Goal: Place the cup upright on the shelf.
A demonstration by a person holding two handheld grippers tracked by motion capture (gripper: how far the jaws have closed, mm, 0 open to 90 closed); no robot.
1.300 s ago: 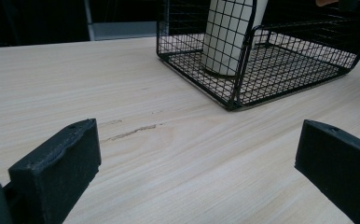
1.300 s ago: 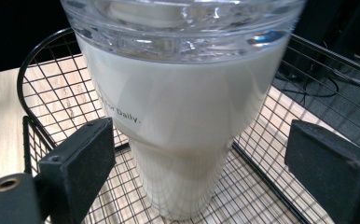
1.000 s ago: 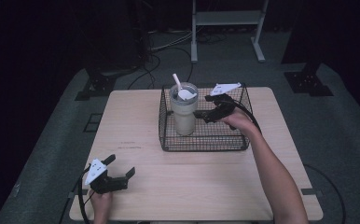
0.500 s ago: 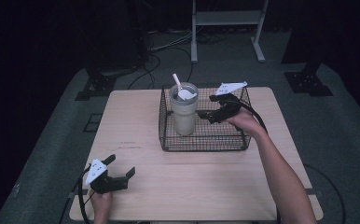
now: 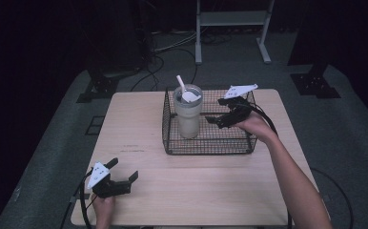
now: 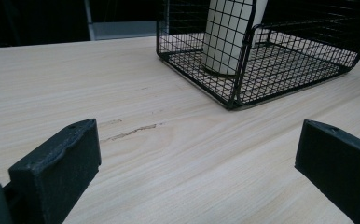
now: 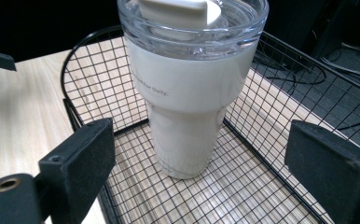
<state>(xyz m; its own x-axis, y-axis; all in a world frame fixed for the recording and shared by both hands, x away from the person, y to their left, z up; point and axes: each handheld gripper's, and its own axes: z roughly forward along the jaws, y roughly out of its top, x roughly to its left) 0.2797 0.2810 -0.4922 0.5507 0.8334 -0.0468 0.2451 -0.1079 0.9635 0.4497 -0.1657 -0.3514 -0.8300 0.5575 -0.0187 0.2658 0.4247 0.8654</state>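
Note:
A white tumbler [image 5: 188, 112] with a clear lid and a white straw stands upright in the left part of a black wire basket [image 5: 209, 146] on the wooden table. My right gripper [image 5: 215, 120] hovers over the basket's right half, open, jaws pointed at the tumbler [image 7: 190, 100] and a short way from it. The basket's wire floor [image 7: 206, 196] lies under the jaws. My left gripper [image 5: 125, 177] rests open near the table's front left edge, nothing between its jaws. From there the basket [image 6: 243, 70] and tumbler [image 6: 227, 35] stand farther off.
The light wooden table [image 5: 139, 124] has bare surface left of and in front of the basket. Around it lies grey floor with cables [image 5: 153, 47] and a metal stand [image 5: 232, 28] behind. A faint scratch [image 6: 131, 131] marks the tabletop.
The right gripper has drawn slightly back to the right, away from the tumbler. The left gripper has not moved.

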